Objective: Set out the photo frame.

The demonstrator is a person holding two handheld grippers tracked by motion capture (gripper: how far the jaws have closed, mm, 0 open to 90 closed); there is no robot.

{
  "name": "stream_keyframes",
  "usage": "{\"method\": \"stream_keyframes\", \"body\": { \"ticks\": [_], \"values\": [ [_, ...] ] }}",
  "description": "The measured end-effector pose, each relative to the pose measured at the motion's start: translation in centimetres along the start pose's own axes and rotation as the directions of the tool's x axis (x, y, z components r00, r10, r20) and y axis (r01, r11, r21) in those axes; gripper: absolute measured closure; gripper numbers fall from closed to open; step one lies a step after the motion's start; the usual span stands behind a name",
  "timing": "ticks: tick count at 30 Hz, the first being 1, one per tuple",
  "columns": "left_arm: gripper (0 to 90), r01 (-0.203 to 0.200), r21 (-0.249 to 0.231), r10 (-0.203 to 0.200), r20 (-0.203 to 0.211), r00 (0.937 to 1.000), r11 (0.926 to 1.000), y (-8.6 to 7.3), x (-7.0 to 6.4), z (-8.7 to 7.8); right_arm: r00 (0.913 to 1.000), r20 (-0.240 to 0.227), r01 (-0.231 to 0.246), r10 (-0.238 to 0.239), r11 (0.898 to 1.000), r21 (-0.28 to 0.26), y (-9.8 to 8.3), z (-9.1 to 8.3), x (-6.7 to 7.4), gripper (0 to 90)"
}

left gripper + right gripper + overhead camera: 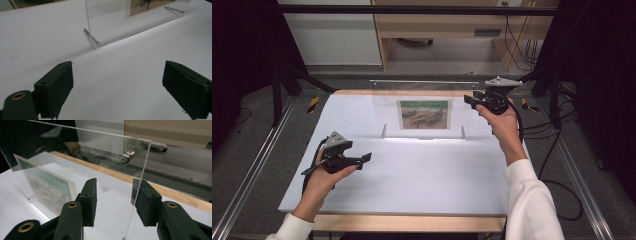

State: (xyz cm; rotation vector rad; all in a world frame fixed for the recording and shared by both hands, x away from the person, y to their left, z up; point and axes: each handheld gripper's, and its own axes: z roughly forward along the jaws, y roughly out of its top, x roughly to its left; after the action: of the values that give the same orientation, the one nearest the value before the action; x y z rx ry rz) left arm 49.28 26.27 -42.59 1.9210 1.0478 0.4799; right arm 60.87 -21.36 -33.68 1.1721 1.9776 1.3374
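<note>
A clear acrylic picture frame [387, 107] stands upright at the back of the white table [422, 180], with a small painted picture [424, 114] at its middle. My right gripper [468, 100] is at the frame's upper right edge. In the right gripper view its jaws [113, 200] stand apart on either side of the clear panel [75, 152], under a metal bolt [126, 157], with a gap showing between pads and panel. My left gripper [364, 159] hovers low over the table's front left. It is open and empty [117, 85] and faces the frame's lower left corner [112, 22].
Two metal pins, one [91, 36] at the frame's lower left, prop the frame on the table. Black uprights and rails flank the table, and cables lie on the floor at the right [557, 130]. A wooden desk [437, 25] stands behind.
</note>
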Motion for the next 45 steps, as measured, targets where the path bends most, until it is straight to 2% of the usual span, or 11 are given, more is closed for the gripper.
{"method": "stream_keyframes", "body": {
  "ticks": [7, 13, 19, 24, 28, 32, 36, 45],
  "values": [
    [9.8, 0.004, 0.011, -0.004, -0.004, 1.0000, 0.9999, -0.4, 0.1, 0.1, 1.0000, 0.000, -0.009, 0.009, 1.000, 0.005, 0.0, 0.1, 0.0, 54.7],
    [9.8, 0.001, 0.013, -0.001, -0.007, 1.0000, 0.9999, -0.4, 0.1, 0.1, 0.9999, 0.011, -0.006, 0.006, 1.000, 0.015, 0.0, 0.1, 0.0, 48.7],
    [9.8, -0.002, 0.016, 0.002, -0.012, 0.9999, 0.9999, -0.5, 0.0, 0.2, 0.9998, 0.011, -0.017, 0.017, 1.000, 0.011, -0.2, 0.0, 0.0, 39.9],
    [9.7, -0.005, 0.018, 0.005, -0.016, 0.9999, 0.9998, -0.6, -0.1, 0.3, 0.9995, 0.030, 0.000, -0.001, 1.000, 0.010, -0.5, -0.2, 0.2, 33.9],
    [9.5, -0.011, 0.022, 0.012, -0.019, 0.9997, 0.9997, -0.8, -0.3, 0.3, 0.9979, 0.064, 0.009, -0.010, 1.000, 0.007, -0.6, -0.4, 0.6, 23.2],
    [8.4, -0.006, 0.022, 0.007, -0.025, 0.9997, 0.9997, -1.1, -0.4, 0.0, 0.9965, 0.081, 0.014, -0.017, 0.999, 0.040, -0.8, -0.5, 1.1, 14.4],
    [7.4, -0.004, 0.017, 0.005, -0.033, 0.9995, 0.9998, -1.4, -0.5, -0.4, 0.9938, 0.107, 0.028, -0.030, 0.999, 0.026, -0.9, -1.1, 1.6, 10.3],
    [6.8, 0.002, 0.011, -0.001, -0.048, 0.9989, 0.9999, -2.2, -0.4, -0.9, 0.9919, 0.120, 0.045, -0.044, 0.999, -0.003, -1.3, -3.1, 2.7, 7.7]
  ]
}}
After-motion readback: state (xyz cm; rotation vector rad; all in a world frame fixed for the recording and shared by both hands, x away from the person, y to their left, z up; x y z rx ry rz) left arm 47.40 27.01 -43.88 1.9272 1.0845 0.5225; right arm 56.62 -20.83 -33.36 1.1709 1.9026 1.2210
